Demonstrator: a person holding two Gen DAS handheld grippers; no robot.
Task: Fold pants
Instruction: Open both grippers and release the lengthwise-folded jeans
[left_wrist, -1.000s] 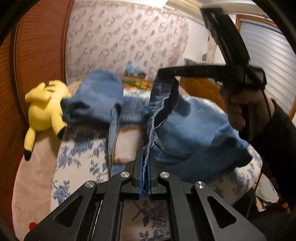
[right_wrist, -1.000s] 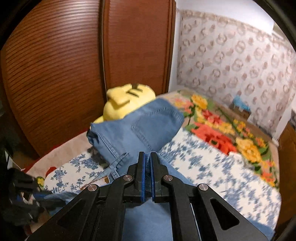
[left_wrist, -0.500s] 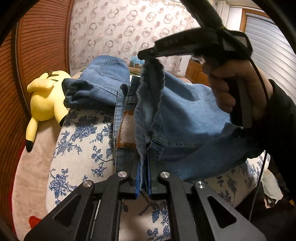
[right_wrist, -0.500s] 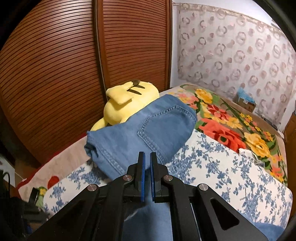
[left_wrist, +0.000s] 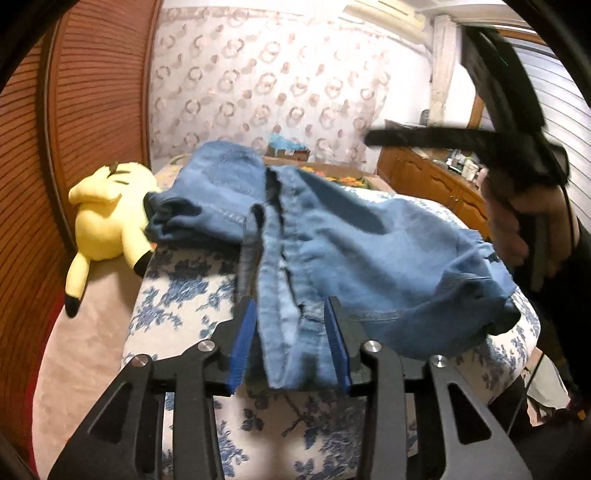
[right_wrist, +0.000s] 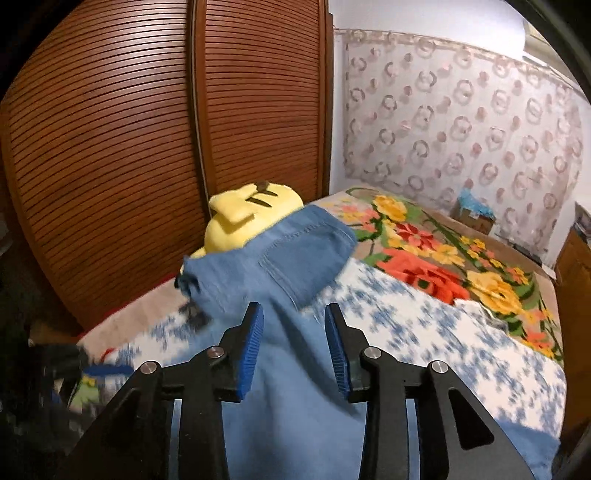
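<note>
Blue jeans (left_wrist: 351, 240) lie in a loose heap on the bed, the leg end folded over toward the waist. My left gripper (left_wrist: 291, 314) has its jaws opening; a hem strip of denim lies loose between the blue pads (left_wrist: 243, 332), not pressed. In the left wrist view my right gripper (left_wrist: 373, 136) hovers above the jeans at the right, blurred, held by a hand (left_wrist: 517, 229). In its own view the right gripper (right_wrist: 293, 314) is opening above the jeans (right_wrist: 295, 266), its pads clear of the cloth.
A yellow plush toy (left_wrist: 107, 218) lies against the jeans' far left edge. Slatted wooden wardrobe doors (right_wrist: 147, 147) stand close on the left. The bed has a blue-flowered cover (left_wrist: 177, 295) and a bright floral blanket (right_wrist: 443, 258). A wooden cabinet (left_wrist: 424, 177) stands beyond.
Both grippers went from shut on the denim to apart. The lifted leg end dropped onto the heap. The right gripper moved off to the right, away from the cloth.
</note>
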